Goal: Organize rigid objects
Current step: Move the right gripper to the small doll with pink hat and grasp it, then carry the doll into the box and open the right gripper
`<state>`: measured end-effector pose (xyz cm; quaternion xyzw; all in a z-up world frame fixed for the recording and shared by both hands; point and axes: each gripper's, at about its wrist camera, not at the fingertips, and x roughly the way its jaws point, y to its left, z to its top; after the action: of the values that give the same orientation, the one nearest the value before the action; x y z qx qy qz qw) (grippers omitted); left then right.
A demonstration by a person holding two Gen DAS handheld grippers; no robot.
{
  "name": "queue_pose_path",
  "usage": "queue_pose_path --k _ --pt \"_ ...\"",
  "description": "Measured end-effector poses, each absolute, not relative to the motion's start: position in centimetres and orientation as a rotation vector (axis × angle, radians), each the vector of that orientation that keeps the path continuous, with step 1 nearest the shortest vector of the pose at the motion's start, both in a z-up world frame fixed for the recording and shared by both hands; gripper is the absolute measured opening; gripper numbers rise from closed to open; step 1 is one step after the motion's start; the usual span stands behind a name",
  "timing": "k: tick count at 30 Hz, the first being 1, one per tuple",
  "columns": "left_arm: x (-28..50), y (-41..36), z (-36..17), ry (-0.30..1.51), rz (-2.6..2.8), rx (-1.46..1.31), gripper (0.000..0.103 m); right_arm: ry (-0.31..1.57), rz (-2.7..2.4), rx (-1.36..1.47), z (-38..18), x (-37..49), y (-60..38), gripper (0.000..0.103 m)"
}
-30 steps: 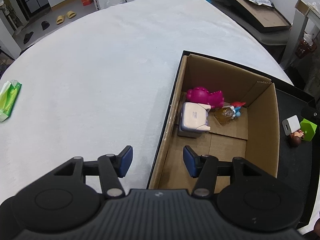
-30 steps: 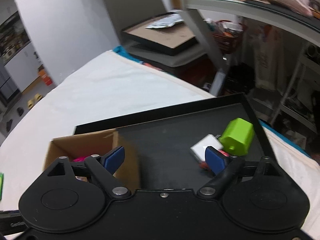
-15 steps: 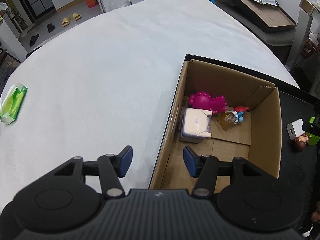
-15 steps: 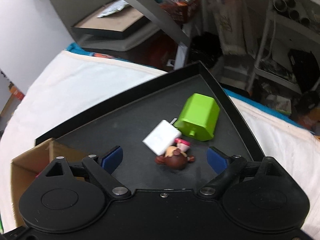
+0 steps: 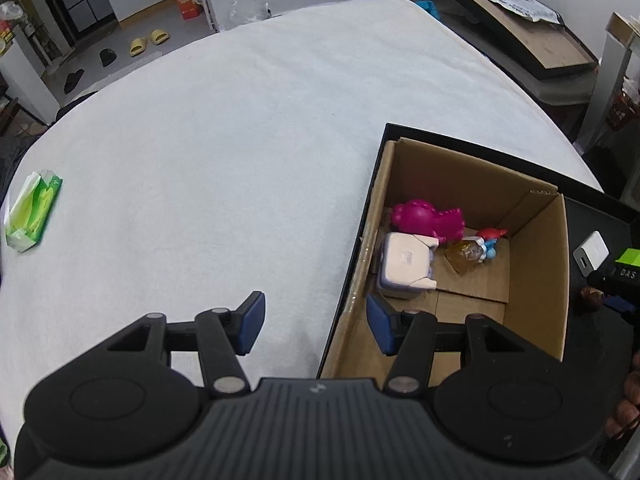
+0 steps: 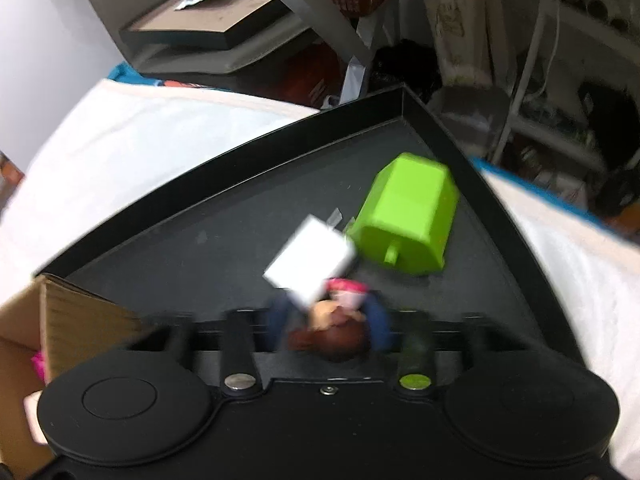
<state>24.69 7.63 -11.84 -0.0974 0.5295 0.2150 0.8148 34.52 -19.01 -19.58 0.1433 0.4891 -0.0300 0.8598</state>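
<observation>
A cardboard box stands on a black tray and holds a magenta dinosaur toy, a white case and a small blue figure. On the tray beside it lie a brown-haired doll figure, a white charger block and a green plastic house. My right gripper is closing around the doll figure, its blue fingers blurred at either side. My left gripper is open and empty, straddling the box's near left wall.
A white cloth covers the table. A green tissue pack lies at its far left. A framed board and shelving clutter stand beyond the table's right edge.
My right gripper has dropped toward the tray and narrowed from wide open to around the doll figure. My left gripper has drifted slightly and stays open.
</observation>
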Motion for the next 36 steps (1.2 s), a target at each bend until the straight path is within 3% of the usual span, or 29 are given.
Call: queue_pose_path --k 36 --pt "22.5 8.8 -13.6 1.107 0.316 -0.282 0.054 0.783 0.453 0.289 -10.2 28.6 -12.0 0.029"
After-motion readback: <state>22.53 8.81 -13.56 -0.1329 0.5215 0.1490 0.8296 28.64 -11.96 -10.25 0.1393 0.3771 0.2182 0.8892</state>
